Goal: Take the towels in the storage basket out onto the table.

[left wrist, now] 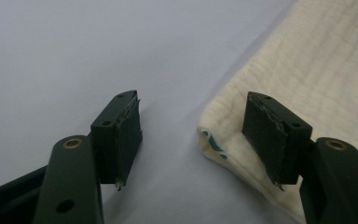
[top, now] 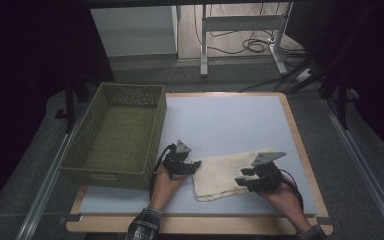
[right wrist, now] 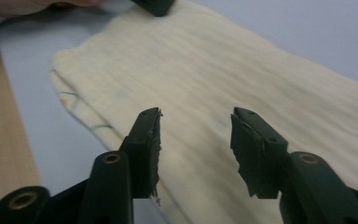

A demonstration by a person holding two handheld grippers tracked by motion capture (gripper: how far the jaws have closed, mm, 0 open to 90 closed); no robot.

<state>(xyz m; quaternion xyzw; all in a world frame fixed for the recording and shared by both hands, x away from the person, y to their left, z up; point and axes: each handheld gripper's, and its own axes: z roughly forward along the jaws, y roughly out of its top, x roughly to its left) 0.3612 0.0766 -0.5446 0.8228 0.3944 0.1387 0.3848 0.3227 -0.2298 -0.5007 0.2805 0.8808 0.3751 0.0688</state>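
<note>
Bottom of high view: two forearms w/ plaid cuffs come up over the counter [top: 230, 120], wood edge w/ a grey mat on top. Left hand [top: 166, 181], lower centre, holds the left claw [top: 196, 166] low, tips aimed right at the cloth's left edge. Jaws apart, nothing pinched; in left gripper view one jaw sits over bare mat, the other over the cloth corner [left wrist: 214, 144].

Right hand [top: 280, 192], lower right, holds the right claw [top: 241, 181] aimed left over the cloth's near-right part. Jaws apart, not gripping.

Cream cloth [top: 227, 172] lies folded flat, centre-right, between the claws.

Farther, upper left: green wicker basket [top: 80, 140], part overhanging the counter's left edge, well apart from the cloth. Past the counter: floor, desk legs, cables [top: 255, 45].
</note>
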